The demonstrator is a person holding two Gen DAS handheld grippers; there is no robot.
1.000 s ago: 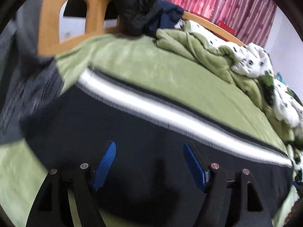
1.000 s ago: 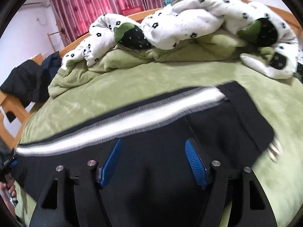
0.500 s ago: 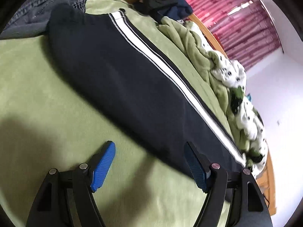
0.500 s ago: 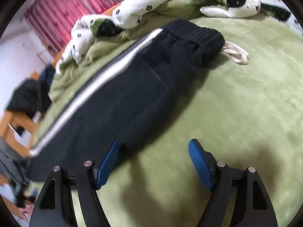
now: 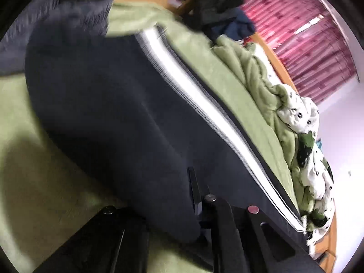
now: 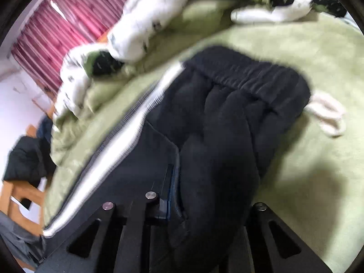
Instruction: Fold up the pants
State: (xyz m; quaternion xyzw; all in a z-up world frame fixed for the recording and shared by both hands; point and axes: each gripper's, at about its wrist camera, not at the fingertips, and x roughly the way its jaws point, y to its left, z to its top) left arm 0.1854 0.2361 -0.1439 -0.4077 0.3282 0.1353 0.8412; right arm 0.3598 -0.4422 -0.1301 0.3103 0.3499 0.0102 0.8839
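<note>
Both grippers, left [image 5: 191, 204] and right [image 6: 179, 195], pinching black pants [image 6: 227, 118]; rumpled duvet [image 6: 145, 22] beyond on green blanket [image 6: 307, 170].

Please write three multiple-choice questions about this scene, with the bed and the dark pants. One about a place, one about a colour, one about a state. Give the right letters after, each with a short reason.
1. Where do the pants lie?
A. on the green blanket
B. on a wooden chair
C. on the floor

2. What colour is the side stripe on the pants?
A. red
B. white
C. yellow

3. In what state is the right gripper?
A. wide open above the bed
B. shut on the white drawstring
C. shut on a fold of the pants

Answers:
1 A: the green blanket shows all around the dark cloth.
2 B: a white band runs along the far edge of the leg in both views.
3 C: dark cloth bunches up between its fingers, while the drawstring lies free beside the waistband.
</note>
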